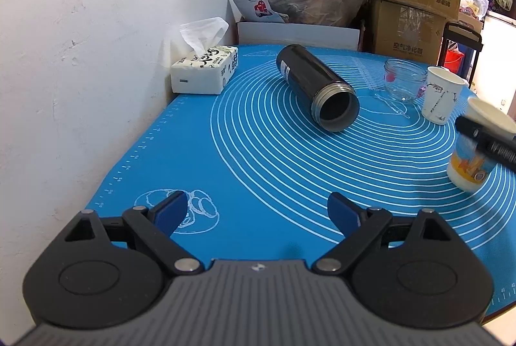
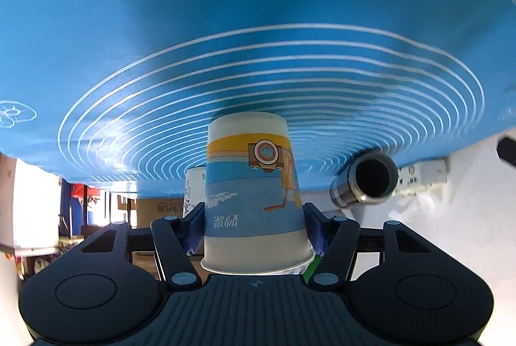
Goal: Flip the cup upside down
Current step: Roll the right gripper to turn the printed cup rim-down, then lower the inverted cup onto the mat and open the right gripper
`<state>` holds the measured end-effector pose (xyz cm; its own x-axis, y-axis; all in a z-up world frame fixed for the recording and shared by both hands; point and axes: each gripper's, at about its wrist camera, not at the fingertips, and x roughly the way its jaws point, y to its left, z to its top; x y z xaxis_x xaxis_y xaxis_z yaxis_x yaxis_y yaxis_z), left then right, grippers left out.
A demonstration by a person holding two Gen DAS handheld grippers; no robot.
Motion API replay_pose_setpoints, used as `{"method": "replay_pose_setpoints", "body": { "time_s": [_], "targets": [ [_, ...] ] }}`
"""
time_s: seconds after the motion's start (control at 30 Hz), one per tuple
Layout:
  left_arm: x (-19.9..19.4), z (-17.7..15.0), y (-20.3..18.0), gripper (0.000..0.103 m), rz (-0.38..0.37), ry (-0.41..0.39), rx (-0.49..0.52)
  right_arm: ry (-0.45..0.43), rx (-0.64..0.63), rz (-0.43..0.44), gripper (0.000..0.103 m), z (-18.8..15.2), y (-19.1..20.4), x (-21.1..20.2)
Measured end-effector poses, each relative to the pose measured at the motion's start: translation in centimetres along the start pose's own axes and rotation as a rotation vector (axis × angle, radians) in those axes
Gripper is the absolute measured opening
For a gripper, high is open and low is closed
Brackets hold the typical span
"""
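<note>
Printed paper cup (image 2: 254, 194), pinched near its rim by right gripper (image 2: 254, 229) jaws above the blue mat (image 2: 258, 7); left gripper (image 1: 258, 210) jaws spread, idle; risk: thin wall buckles or slips under uneven squeeze.

Right hand-held gripper (image 2: 254, 226) clamps the printed cup (image 2: 253, 194) against the blue mat (image 2: 258, 7).

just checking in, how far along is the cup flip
Done: the right gripper has closed on the printed paper cup, wrist inverted. In hand: the cup stands upright, base on the blue mat. Left: lifting, turning it rim down, releasing. The left gripper is open and idle.
</note>
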<state>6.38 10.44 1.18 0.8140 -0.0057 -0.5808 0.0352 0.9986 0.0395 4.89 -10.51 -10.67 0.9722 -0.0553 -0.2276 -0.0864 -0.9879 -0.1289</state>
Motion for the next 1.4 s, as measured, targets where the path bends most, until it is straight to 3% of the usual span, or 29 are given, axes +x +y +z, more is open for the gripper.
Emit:
{"method": "replay_pose_setpoints", "body": {
  "time_s": [0.2, 0.47, 0.73, 1.07, 1.17, 1.4],
  "targets": [
    [0.4, 0.1, -0.8, 0.093, -0.010, 0.013, 0.008, 0.043, 0.314, 0.041, 0.059, -3.1, -2.1, -0.5],
    [0.3, 0.3, -1.6, 0.093, -0.009, -0.016, 0.006, 0.079, 0.873, 0.118, 0.059, -8.4, -5.0, -1.5],
    [0.2, 0.4, -3.1, 0.093, -0.020, -0.051, 0.027, 0.160, 1.631, 0.150, 0.059, -13.3, -5.3, -1.1],
    [0.7, 0.5, -4.7, 0.093, -0.010, -0.057, 0.053, 0.136, 2.565, 0.266, 0.059, -14.8, 1.8, 0.1],
    [0.8, 0.5, -5.1, 0.093, -0.008, -0.059, 0.064, 0.135, 2.734, 0.325, 0.059, -13.8, 3.8, 1.0],
    [1.1, 0.4, -5.6, 0.093, -0.008, -0.054, 0.076, 0.097, 2.942, 0.419, 0.059, -11.9, 6.2, 2.4]
  ]
}}
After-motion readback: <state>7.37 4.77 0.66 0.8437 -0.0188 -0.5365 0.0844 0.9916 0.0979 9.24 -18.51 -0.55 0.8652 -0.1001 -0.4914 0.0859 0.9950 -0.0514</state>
